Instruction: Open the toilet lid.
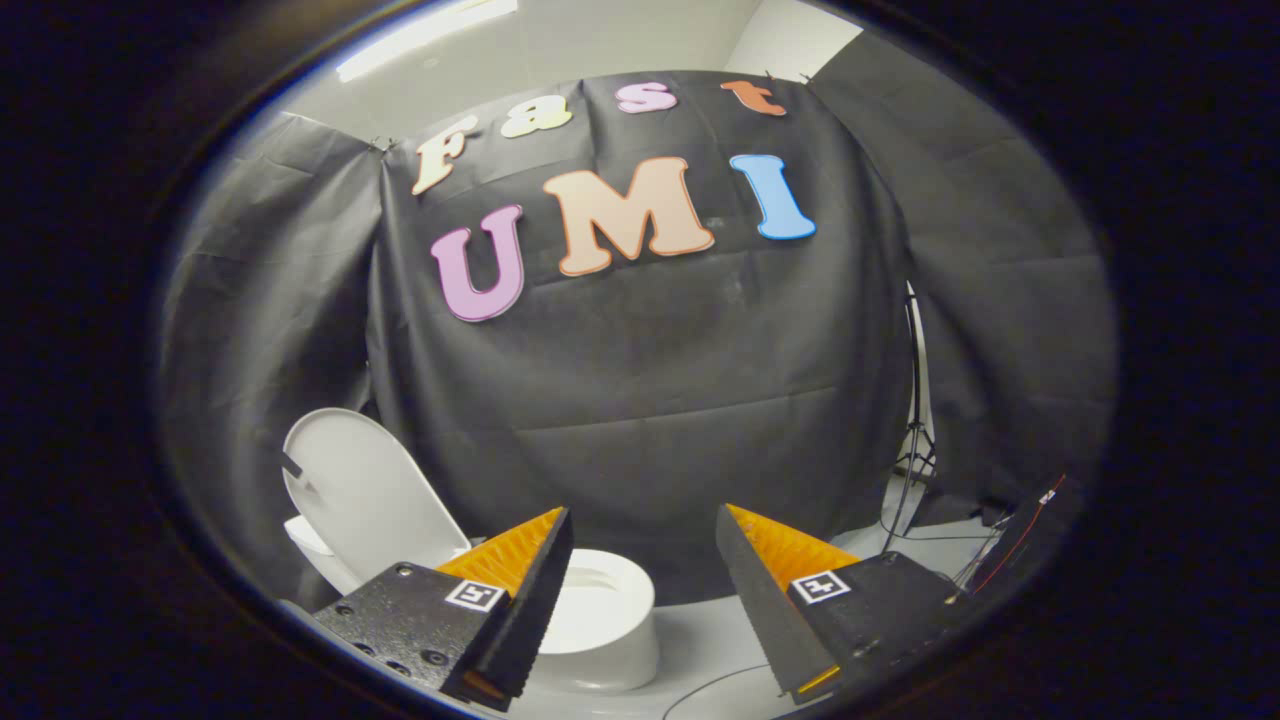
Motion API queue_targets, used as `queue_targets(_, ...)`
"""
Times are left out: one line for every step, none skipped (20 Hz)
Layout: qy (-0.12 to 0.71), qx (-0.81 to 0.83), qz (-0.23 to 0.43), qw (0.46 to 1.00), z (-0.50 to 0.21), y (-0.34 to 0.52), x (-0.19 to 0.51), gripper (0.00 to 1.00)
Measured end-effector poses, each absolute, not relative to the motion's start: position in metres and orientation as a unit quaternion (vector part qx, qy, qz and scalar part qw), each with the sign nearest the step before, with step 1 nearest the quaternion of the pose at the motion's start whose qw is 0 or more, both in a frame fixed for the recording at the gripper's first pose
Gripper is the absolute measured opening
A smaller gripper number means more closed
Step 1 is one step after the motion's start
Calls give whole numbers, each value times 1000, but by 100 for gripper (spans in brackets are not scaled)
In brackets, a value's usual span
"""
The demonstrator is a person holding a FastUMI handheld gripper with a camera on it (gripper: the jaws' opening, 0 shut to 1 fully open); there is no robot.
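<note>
gripper (640,580): two black wedge-shaped fingers with orange ribbed inner pads, each carrying a small black-and-white square marker; spread wide apart, released, nothing between them.
left finger (520,600): tip overlaps the near rim of the bowl in this view; whether it touches cannot be told.
right finger (765,600): tip stands off to the right of the bowl, apart from it.
pose: gripper held above the level of the bowl and looking forward toward the back wall; view is rolled slightly, so the floor and bowl sit tilted.
small white plastic toilet (600,625): stands on the pale floor, low and just ahead of the fingers, mostly behind and beside the left finger; bowl opening exposed.
white oval toilet lid (365,495): raised, standing nearly upright behind the bowl and leaning back toward the cloth; lies beyond the left finger, clear of both fingers.
black cloth wall (640,400): hangs behind the toilet, creased, wrapping round both sides.
thin black tripod stand (915,420): right of the cloth, beyond the right finger, legs on the floor.
thin dark cable (700,690): curls on the pale floor (700,630) between the fingers, near the bowl's base.
ceiling strip light (425,35): lit, above the cloth.
</note>
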State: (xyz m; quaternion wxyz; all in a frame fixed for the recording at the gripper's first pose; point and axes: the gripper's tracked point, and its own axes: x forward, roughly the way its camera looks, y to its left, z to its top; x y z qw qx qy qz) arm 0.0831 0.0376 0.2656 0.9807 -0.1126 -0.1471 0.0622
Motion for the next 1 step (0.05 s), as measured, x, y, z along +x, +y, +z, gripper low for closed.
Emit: queue_targets(-140, -117, 57, 982, 268, 23, 86, 89)
